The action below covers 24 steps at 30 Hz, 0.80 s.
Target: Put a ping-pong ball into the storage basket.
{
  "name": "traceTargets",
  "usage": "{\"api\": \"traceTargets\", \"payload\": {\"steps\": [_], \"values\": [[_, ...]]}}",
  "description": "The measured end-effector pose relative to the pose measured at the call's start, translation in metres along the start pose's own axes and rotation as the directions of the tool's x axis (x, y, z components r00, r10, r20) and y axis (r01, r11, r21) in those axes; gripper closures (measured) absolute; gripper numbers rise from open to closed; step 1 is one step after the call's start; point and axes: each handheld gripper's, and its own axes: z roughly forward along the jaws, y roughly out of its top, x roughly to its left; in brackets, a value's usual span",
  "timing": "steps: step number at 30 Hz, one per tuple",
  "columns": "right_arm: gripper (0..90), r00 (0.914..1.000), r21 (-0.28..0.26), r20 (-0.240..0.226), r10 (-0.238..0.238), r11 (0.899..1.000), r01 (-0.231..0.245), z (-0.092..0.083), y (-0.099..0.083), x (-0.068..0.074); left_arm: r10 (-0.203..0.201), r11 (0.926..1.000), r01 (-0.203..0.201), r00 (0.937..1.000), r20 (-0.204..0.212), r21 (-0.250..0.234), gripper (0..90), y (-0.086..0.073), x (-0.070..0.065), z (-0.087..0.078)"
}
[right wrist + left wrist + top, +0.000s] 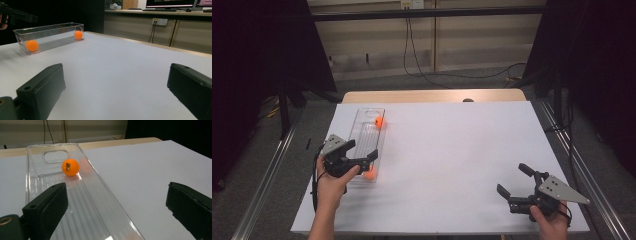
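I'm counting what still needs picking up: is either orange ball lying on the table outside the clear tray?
No. The right gripper view shows both orange balls inside the clear tray, one at each end.

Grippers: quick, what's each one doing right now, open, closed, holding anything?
Left gripper: open, holding nothing, above the clear tray near an orange ball.
Right gripper: open, holding nothing, over bare table.

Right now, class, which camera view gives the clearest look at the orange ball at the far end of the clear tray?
The left gripper view: the far ball sits close and sharp, its printed mark visible, inside the clear tray. The high view shows it as a small dot; the right gripper view shows it through the tray wall.
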Motion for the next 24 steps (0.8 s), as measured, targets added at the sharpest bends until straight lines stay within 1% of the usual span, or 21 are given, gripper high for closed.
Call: {"api": "traceTargets", "payload": {"steps": [1, 2, 5, 9, 16, 21, 24], "values": [[0.9, 1.0, 0.001, -0.002, 0.0, 1.0, 0.0, 0.0, 0.0, 0.0, -0.001, 1.0, 0.001, 1.0, -0.002, -0.002, 4.0, -0.001, 0.001, -0.002], [0.9, 1.0, 0.001, -0.002, -0.001, 1.0, 0.001, 0.0, 0.0, 0.0, -0.006, 0.9999, 0.006, 1.0, -0.002, -0.015, 3.5, -0.002, 0.001, -0.003], [0.9, 1.0, -0.001, -0.001, 0.002, 1.0, -0.002, 0.0, 0.0, 0.0, -0.003, 0.9997, 0.003, 1.0, -0.006, -0.025, 3.4, -0.004, 0.002, -0.006], [0.9, 1.0, 0.001, -0.002, -0.003, 1.0, 0.003, 0.0, 0.0, 0.0, -0.005, 0.9986, 0.005, 1.0, -0.002, -0.054, 3.4, -0.006, 0.003, -0.01], [0.9, 1.0, 0.001, 0.0, 0.0, 1.0, 0.0, 0.001, 0.0, 0.0, 0.023, 0.9977, -0.023, 0.9997, -0.007, -0.064, 3.2, -0.011, 0.002, -0.015], [0.9, 1.0, 0.0, -0.001, 0.007, 1.0, -0.007, 0.001, 0.0, 0.001, 0.031, 0.9967, -0.031, 0.9995, -0.004, -0.075, 3.2, -0.015, 0.001, -0.018], [0.9, 1.0, 0.001, 0.0, 0.007, 1.0, -0.007, 0.001, 0.0, 0.001, 0.04, 0.9966, -0.04, 0.9992, -0.002, -0.072, 3.2, -0.018, 0.0, -0.019]]}}
